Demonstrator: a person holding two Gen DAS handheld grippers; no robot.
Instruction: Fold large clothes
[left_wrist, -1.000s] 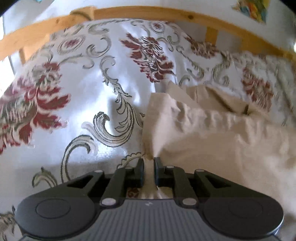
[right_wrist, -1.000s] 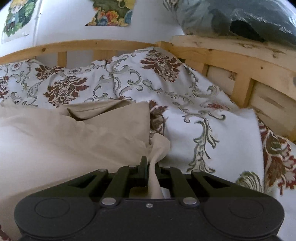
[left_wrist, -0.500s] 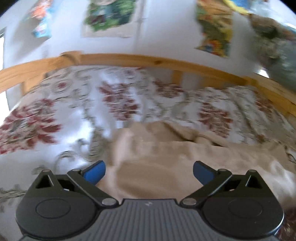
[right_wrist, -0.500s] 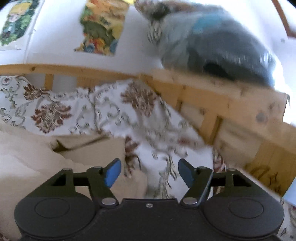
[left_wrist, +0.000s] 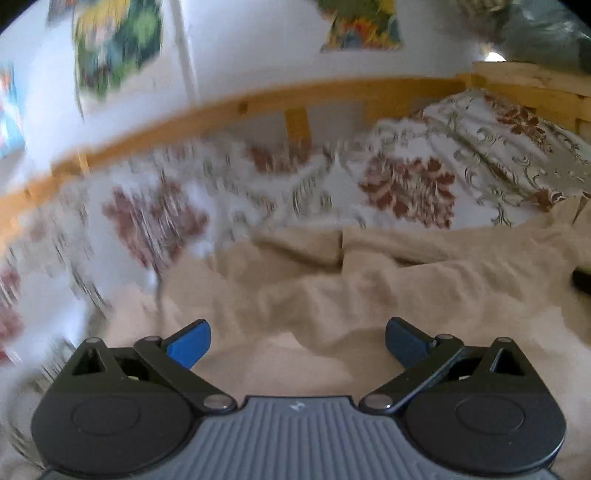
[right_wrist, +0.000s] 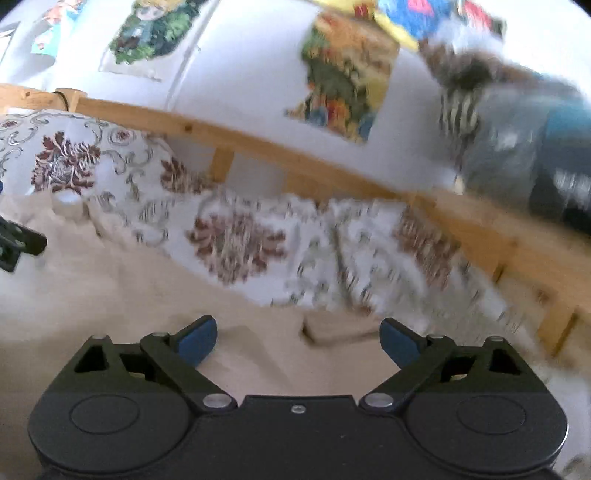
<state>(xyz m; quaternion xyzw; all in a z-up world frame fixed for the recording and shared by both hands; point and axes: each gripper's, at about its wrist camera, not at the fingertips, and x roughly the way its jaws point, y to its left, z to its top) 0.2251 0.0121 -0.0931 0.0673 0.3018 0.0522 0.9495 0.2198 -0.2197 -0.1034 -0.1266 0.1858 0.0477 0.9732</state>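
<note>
Apparently loose, the beige garment (left_wrist: 332, 295) lies rumpled just beyond both wide-spread, empty claws, left claw (left_wrist: 297, 341) and right claw (right_wrist: 297, 339).

A: The garment (left_wrist: 332, 288) across the lower middle of the frame?
B: Plain beige. Above it the bedspread (left_wrist: 406, 184) is white, with dark red flowers and grey-green scrolls.
A: And the gripper pads (right_wrist: 195, 339) at the bottom?
B: Blue, on black arms. The bed rail (right_wrist: 258, 144) is pale yellow wood; the posters (right_wrist: 343, 74) at the top are multicoloured.
</note>
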